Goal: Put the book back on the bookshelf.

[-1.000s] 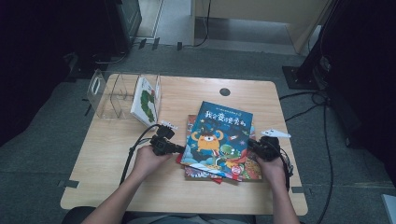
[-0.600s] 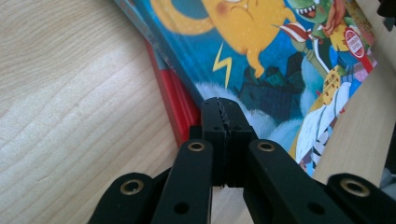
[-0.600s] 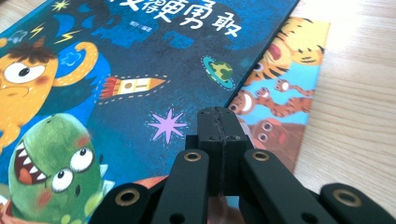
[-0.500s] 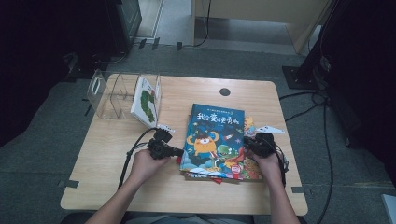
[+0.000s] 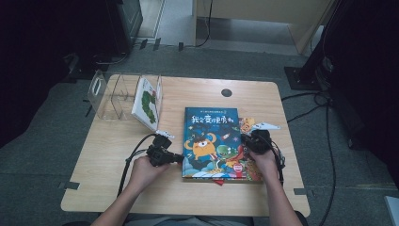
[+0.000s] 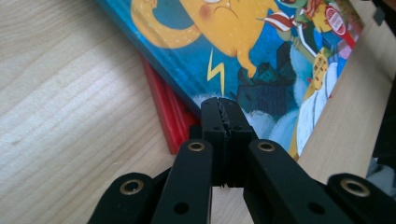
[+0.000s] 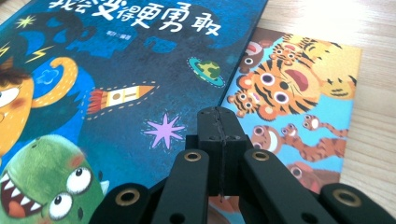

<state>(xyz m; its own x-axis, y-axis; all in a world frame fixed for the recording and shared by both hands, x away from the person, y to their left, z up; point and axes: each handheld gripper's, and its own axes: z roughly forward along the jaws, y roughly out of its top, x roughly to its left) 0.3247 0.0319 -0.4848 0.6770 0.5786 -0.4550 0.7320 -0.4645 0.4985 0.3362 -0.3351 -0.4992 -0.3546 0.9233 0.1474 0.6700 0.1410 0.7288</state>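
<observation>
A blue picture book [image 5: 211,141] with an orange monster on its cover lies on top of a small stack in the middle of the wooden table [image 5: 117,188]. Under it show a tiger book [image 7: 299,98] and a red book [image 6: 170,116]. My left gripper [image 5: 181,158] is shut with nothing in it, its tip at the blue book's left edge [image 6: 223,105]. My right gripper [image 5: 245,141] is shut and empty too, resting over the blue book's right edge [image 7: 217,114] beside the tiger cover.
A clear plastic book rack [image 5: 115,94] stands at the table's back left, with one white and green book [image 5: 148,102] leaning in it. A round cable hole [image 5: 227,92] lies behind the stack. Black cables trail from both grippers.
The blue book has turned from a tilt to lie square with the table's edge, and it has slid a little left. The right gripper has moved left with it.
</observation>
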